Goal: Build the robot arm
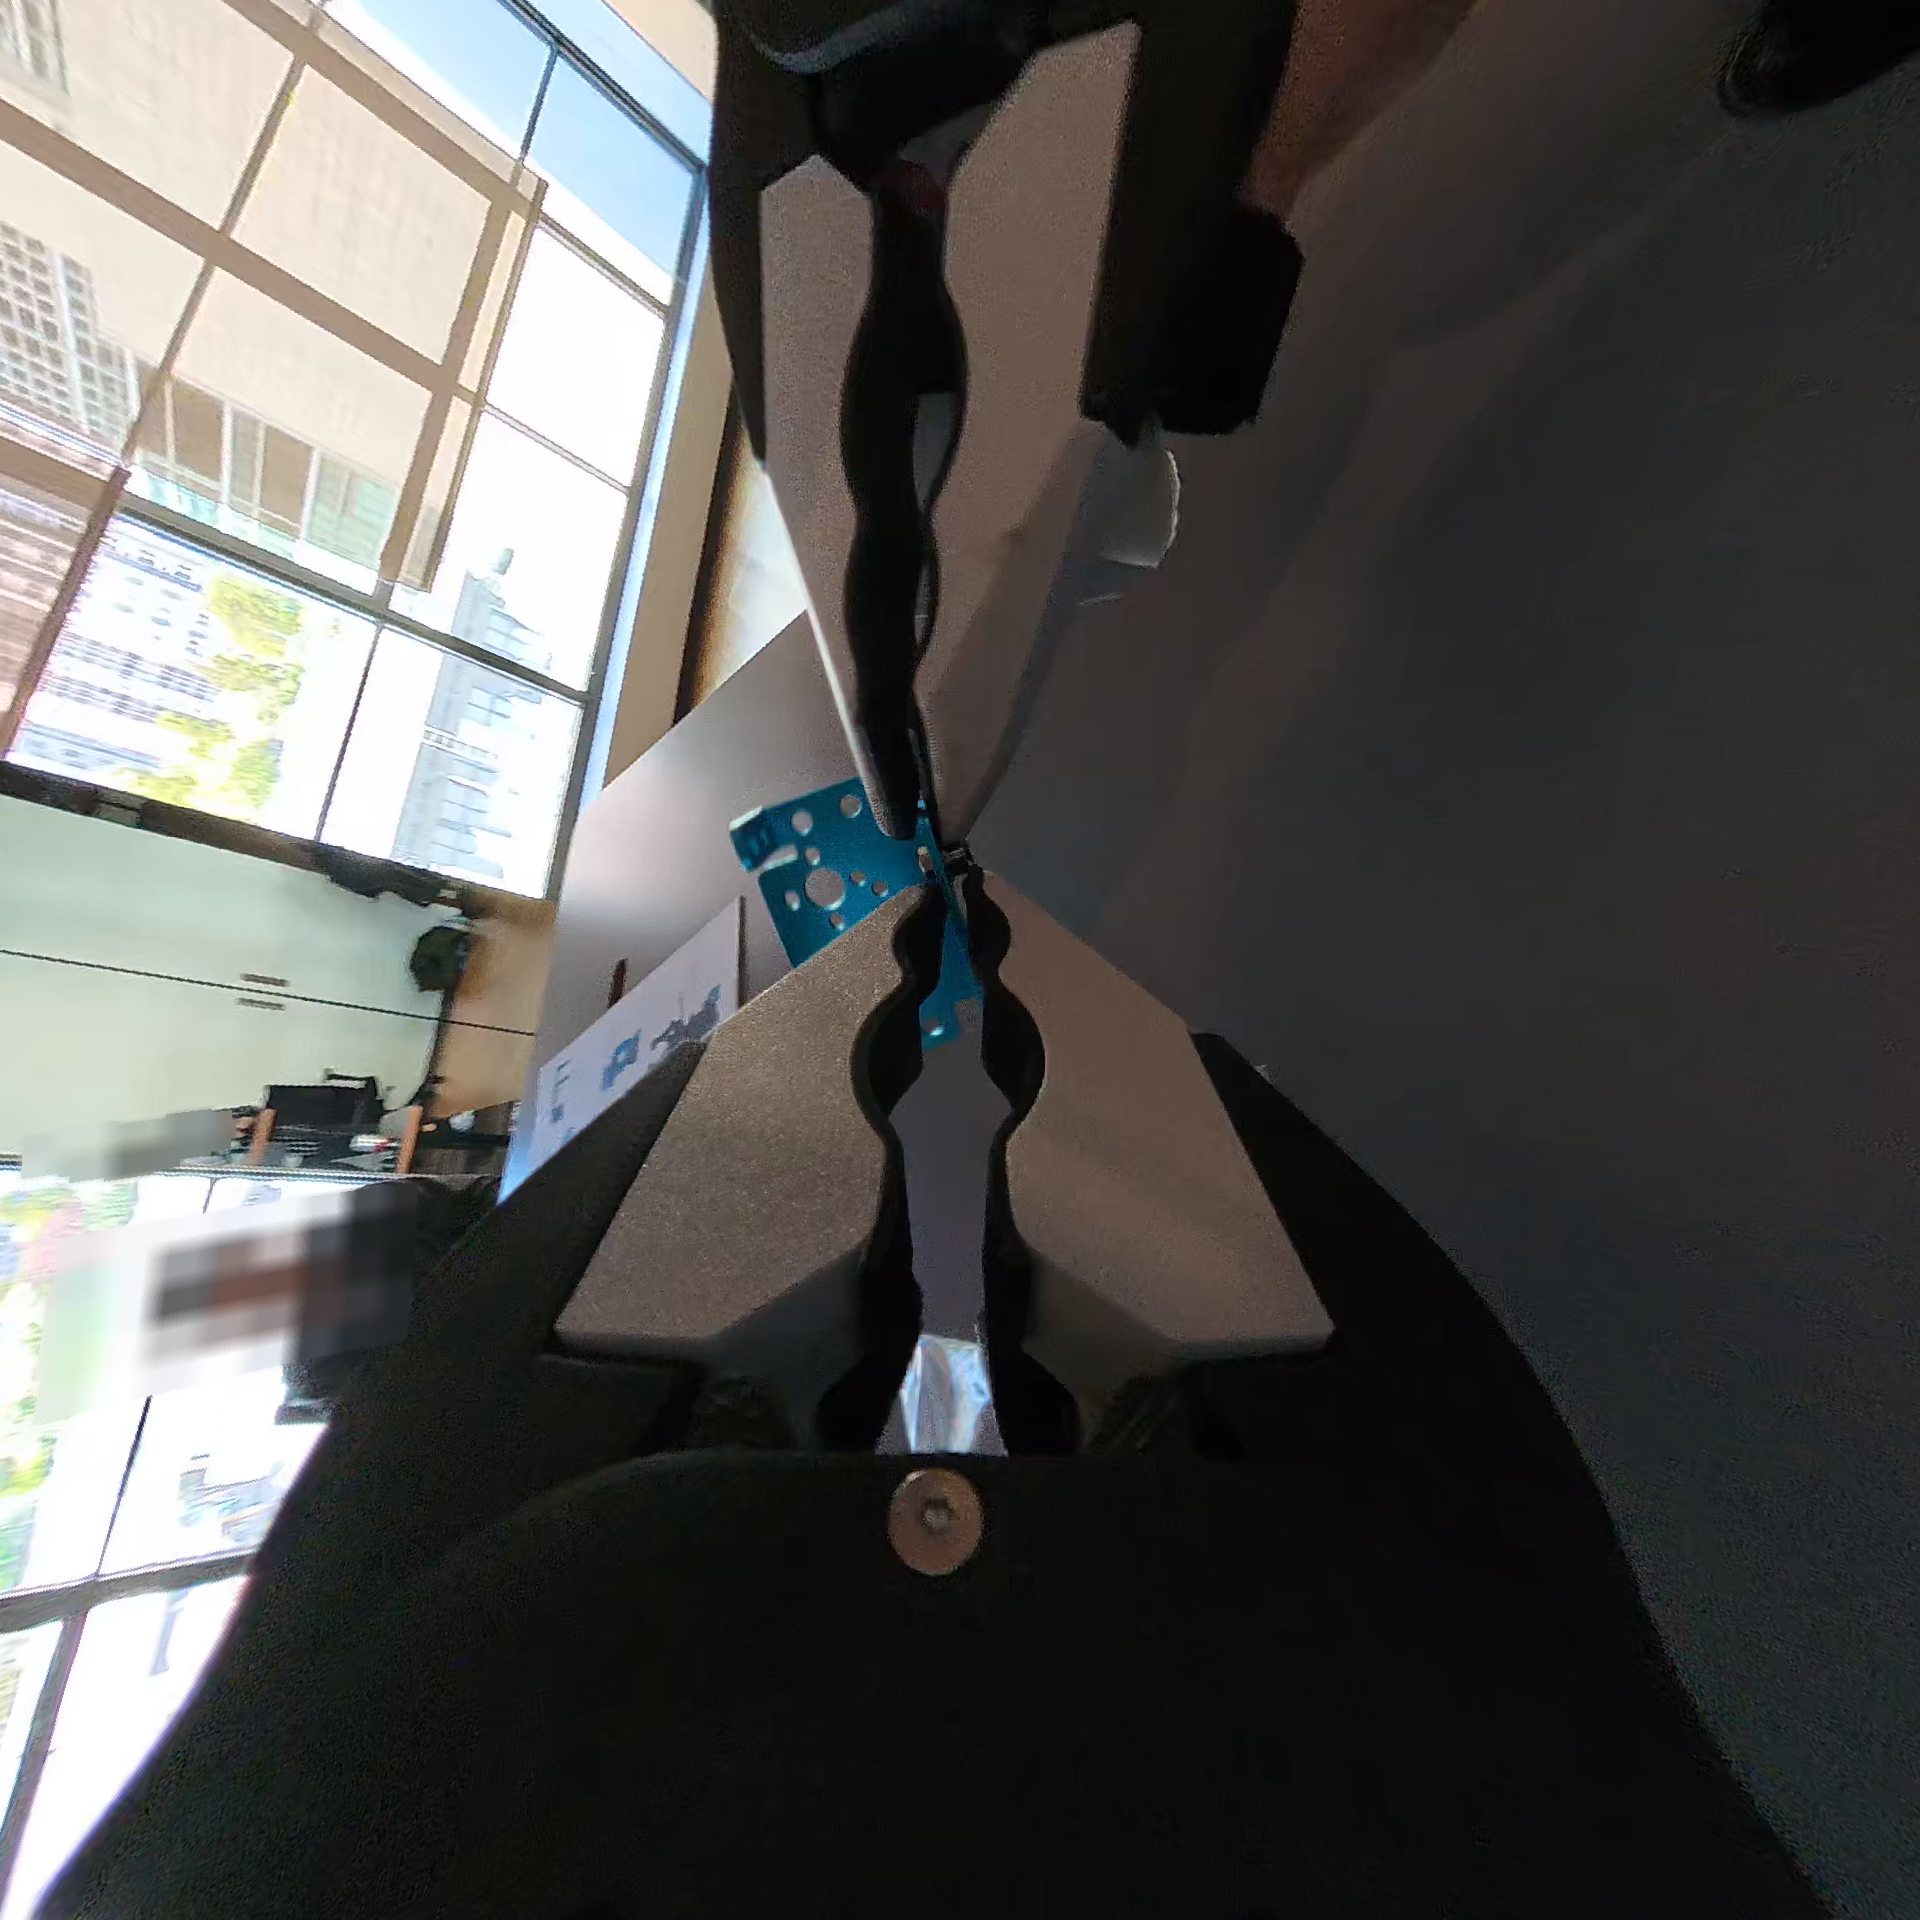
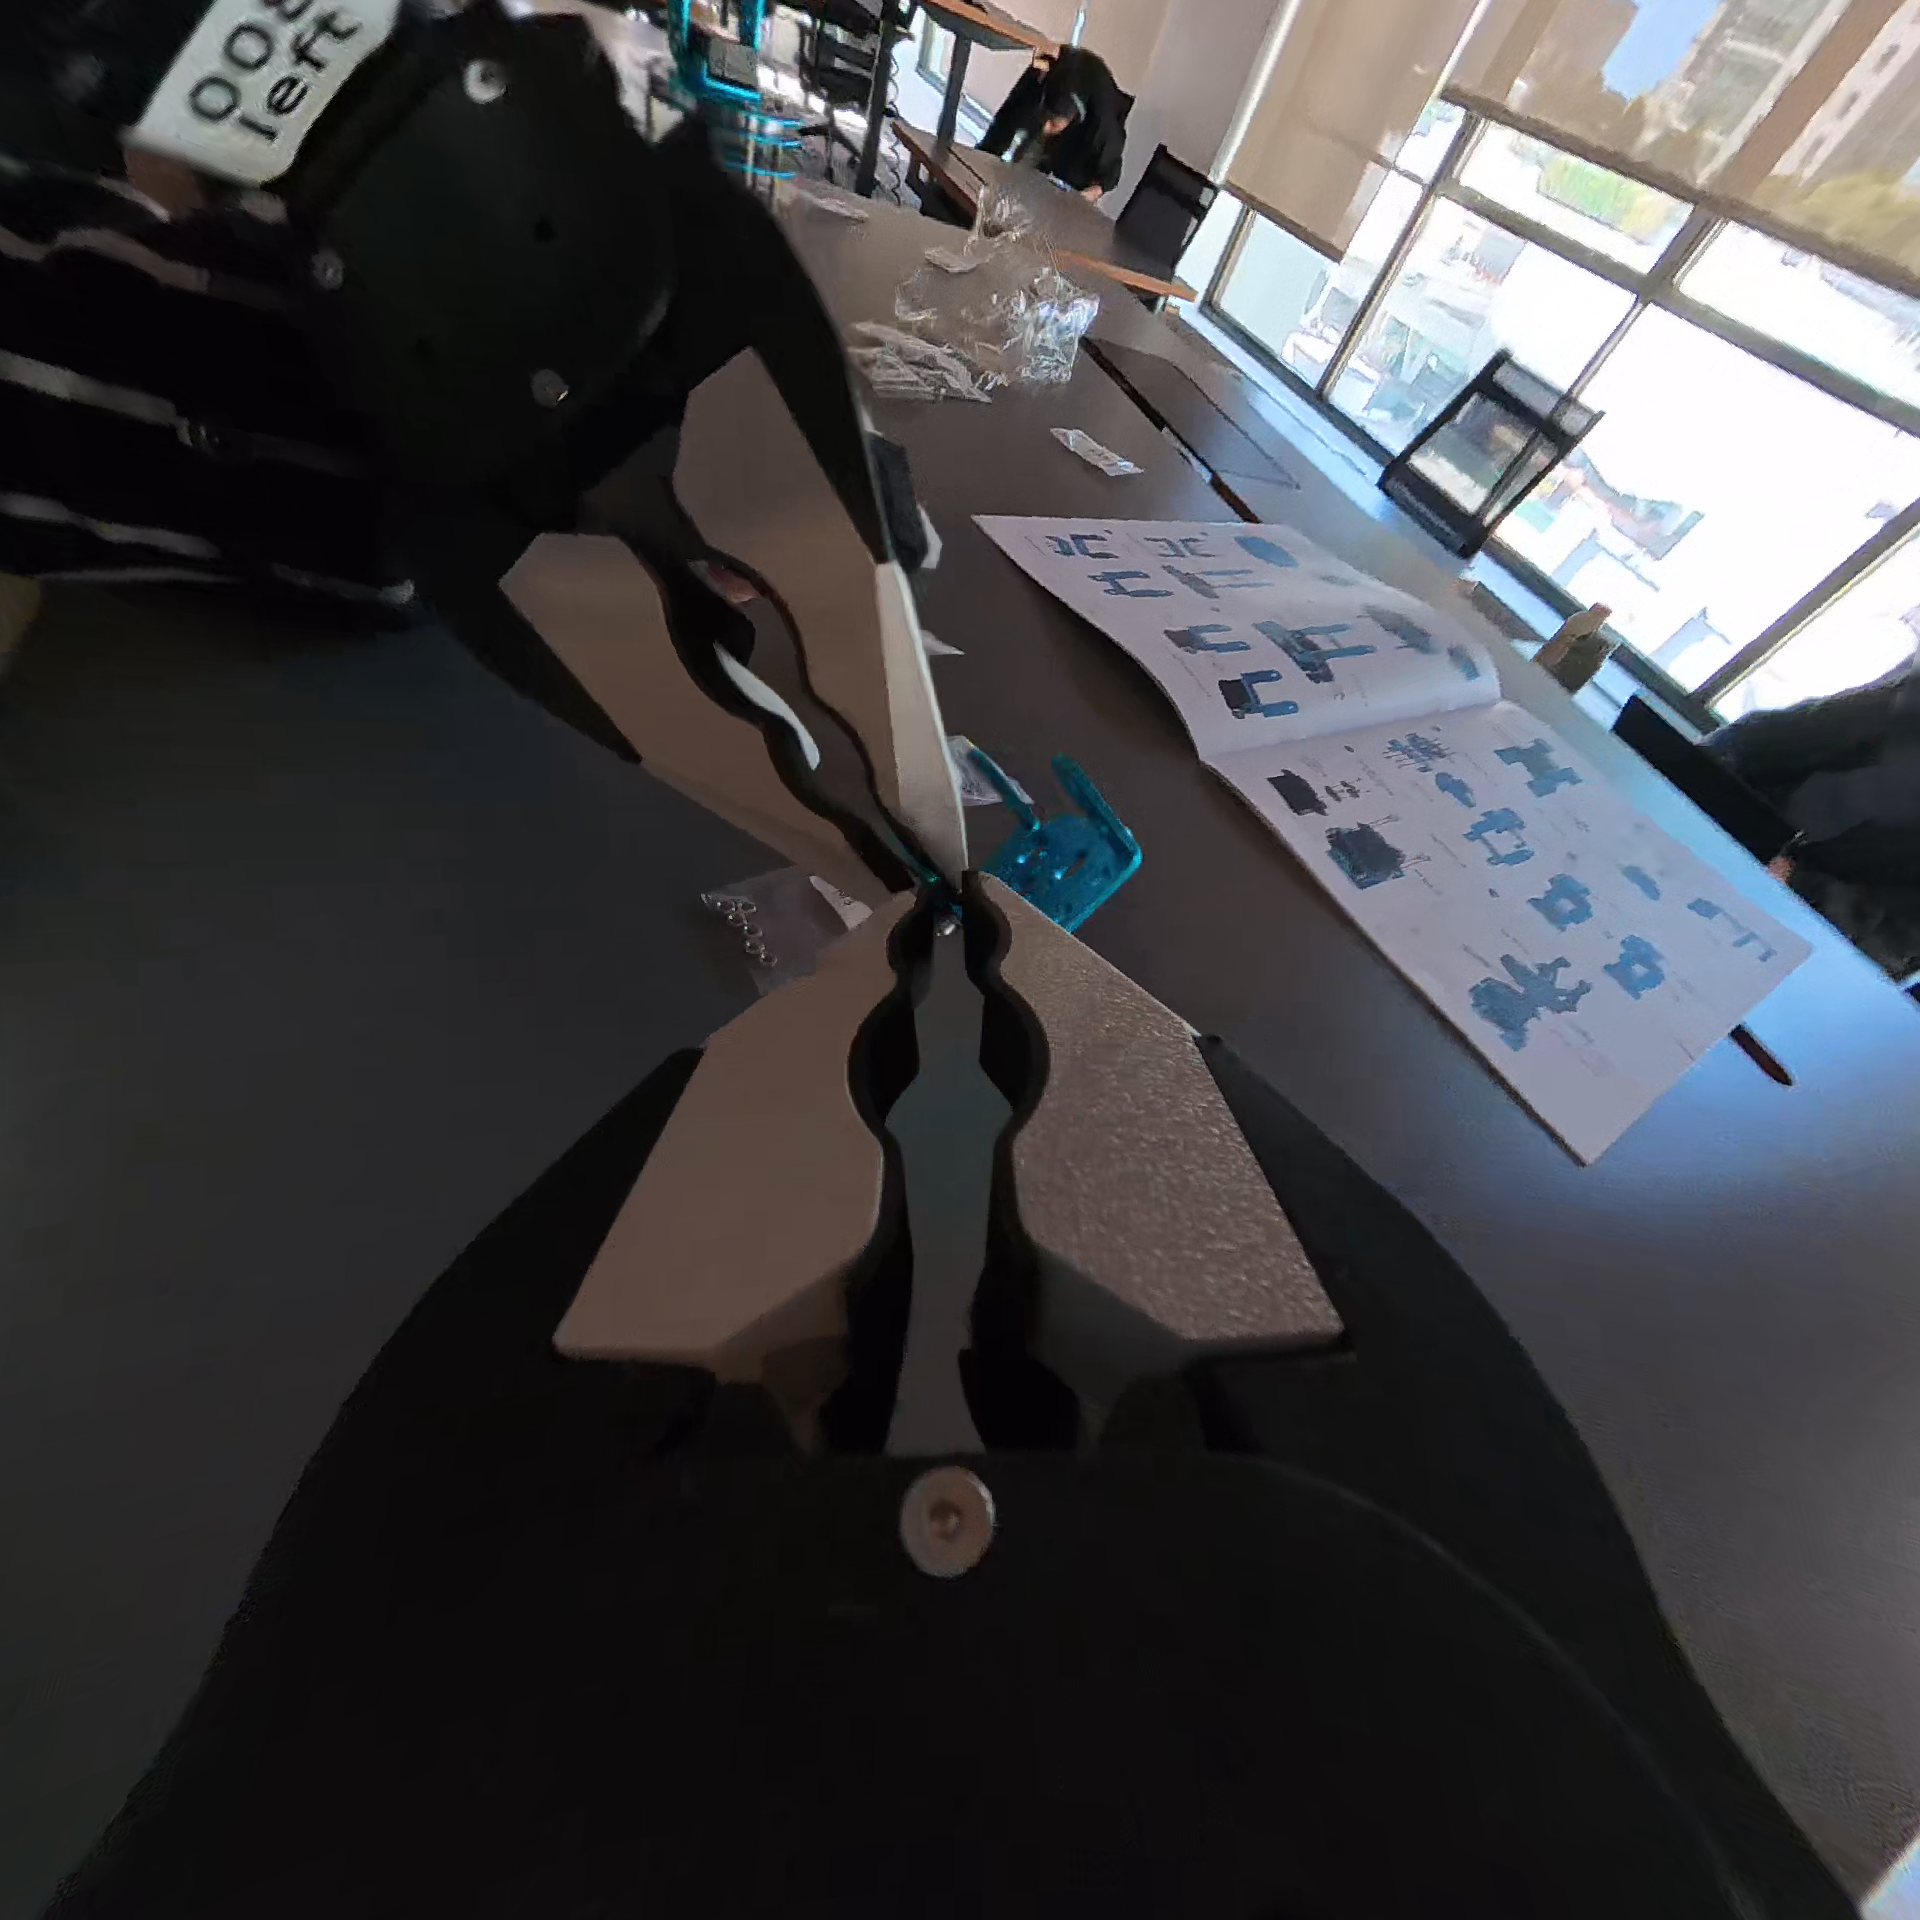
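Note:
My left gripper [image 1: 951, 920] is shut on a blue metal bracket [image 1: 821, 894] with several round holes, gripping it near one edge. My right gripper [image 1: 920, 821] comes in from above and meets it tip to tip at the bracket. In the right wrist view my right gripper [image 2: 948, 909] is shut on a small silver part [image 2: 948, 925], perhaps a screw, pressed against the bracket [image 2: 1070, 862]. The left gripper [image 2: 930, 871] reaches in from the upper left. Both are held a little above the dark table [image 2: 312, 935].
An open instruction booklet [image 2: 1403, 790] lies to the right. A small bag of silver rings [image 2: 769, 925] lies just left of the tips. Clear plastic bags [image 2: 987, 312] lie farther back. A blue assembly [image 2: 738, 83] stands at the far end. A person [image 2: 1060, 114] bends over another table. Only a small space, under 4 cm, lies between the two pairs of fingers.

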`<action>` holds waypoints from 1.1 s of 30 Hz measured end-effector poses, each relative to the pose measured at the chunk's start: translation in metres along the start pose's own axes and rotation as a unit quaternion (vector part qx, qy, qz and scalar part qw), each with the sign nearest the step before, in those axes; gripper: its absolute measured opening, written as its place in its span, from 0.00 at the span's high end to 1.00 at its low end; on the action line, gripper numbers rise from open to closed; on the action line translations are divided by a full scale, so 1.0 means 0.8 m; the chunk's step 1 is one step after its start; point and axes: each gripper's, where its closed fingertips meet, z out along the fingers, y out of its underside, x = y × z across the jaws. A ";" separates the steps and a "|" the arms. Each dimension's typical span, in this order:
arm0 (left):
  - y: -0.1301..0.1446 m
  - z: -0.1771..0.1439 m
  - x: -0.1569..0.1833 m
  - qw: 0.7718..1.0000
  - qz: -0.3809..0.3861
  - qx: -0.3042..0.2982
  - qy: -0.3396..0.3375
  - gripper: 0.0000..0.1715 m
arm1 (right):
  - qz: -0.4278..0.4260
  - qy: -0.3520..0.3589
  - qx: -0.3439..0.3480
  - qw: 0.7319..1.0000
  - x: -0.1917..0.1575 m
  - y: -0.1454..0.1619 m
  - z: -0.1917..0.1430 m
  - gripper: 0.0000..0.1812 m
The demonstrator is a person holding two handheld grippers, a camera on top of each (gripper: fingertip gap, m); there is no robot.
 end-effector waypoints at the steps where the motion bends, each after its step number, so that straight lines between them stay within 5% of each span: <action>1: 0.001 0.000 -0.001 1.000 0.013 -0.008 -0.007 0.99 | 0.023 -0.007 -0.005 1.000 0.000 0.000 0.001 0.97; 7: 0.006 0.005 0.003 0.998 0.054 -0.034 -0.012 0.99 | 0.106 -0.028 -0.086 0.990 -0.003 0.014 0.005 0.93; 14: 0.014 0.014 0.016 0.993 0.098 -0.069 -0.001 1.00 | 0.096 -0.010 -0.215 0.972 -0.008 0.039 0.010 0.92; 33: 0.016 0.022 0.018 0.993 0.082 -0.089 0.003 1.00 | 0.114 0.037 -0.228 0.966 -0.004 0.047 0.008 0.94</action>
